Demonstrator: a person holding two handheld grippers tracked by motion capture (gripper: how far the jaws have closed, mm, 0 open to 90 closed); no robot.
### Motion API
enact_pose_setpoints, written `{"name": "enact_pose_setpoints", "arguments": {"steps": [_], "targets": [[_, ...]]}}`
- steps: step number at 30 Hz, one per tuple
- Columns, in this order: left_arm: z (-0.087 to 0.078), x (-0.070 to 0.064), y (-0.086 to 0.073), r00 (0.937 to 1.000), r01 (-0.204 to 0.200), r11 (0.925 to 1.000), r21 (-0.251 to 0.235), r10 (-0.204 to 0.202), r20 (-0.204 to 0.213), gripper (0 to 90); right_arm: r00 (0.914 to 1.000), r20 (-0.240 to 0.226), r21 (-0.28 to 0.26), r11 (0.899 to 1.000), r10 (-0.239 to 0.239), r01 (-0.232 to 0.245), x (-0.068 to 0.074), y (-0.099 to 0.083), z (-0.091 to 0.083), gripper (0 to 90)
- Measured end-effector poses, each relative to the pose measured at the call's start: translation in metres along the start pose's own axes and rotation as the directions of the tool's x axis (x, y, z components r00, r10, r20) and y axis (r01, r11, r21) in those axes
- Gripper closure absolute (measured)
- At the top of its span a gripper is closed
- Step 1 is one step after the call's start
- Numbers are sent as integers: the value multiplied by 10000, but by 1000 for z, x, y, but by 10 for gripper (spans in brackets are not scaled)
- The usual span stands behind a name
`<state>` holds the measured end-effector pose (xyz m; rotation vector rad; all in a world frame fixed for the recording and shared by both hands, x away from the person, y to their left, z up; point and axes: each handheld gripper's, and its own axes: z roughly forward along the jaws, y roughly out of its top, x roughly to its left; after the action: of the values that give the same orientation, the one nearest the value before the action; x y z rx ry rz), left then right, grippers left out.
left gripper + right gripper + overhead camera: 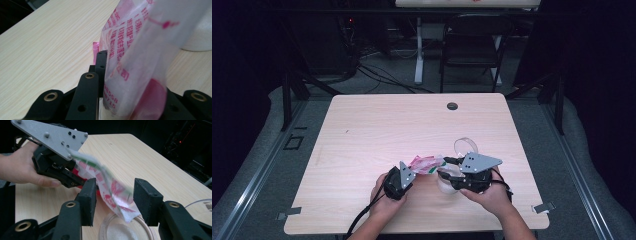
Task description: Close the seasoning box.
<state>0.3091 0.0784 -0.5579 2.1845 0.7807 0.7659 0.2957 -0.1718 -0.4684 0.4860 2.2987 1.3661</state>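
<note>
Hanging from the left gripper point(408, 170), a packet point(110, 190) overhangs a cup point(125, 230).

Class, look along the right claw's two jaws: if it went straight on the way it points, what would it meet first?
Most likely the printed plastic packet hanging between its open jaws, held at its far end by the left claw. Depth is unclear, but nothing seems nearer.

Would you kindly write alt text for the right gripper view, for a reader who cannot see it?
A red, green and white printed plastic packet hangs between the right gripper's open black jaws, its other end clamped in the left gripper, held by a hand. Below the packet's lower end sits a clear round container holding white granules, on a light wooden table.
</note>
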Motion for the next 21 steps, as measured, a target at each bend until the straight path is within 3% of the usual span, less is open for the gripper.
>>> {"name": "enact_pose_setpoints", "arguments": {"steps": [7, 13, 21], "targets": [[1, 7, -3, 9982, 494, 9988, 34, -495, 328, 781, 9996, -113, -324, 9992, 246, -250, -3, 3, -7, 533], [2, 14, -8, 9908, 1197, 9928, -103, -1188, 656, 783, 9994, -35, -466, 9984, 331, -332, -5, 3, -11, 533], [2, 22, -11, 9816, 1652, 9861, -184, -1625, 1004, 786, 9988, 160, -465, 9979, 454, -446, -8, 1, -12, 533]]}}
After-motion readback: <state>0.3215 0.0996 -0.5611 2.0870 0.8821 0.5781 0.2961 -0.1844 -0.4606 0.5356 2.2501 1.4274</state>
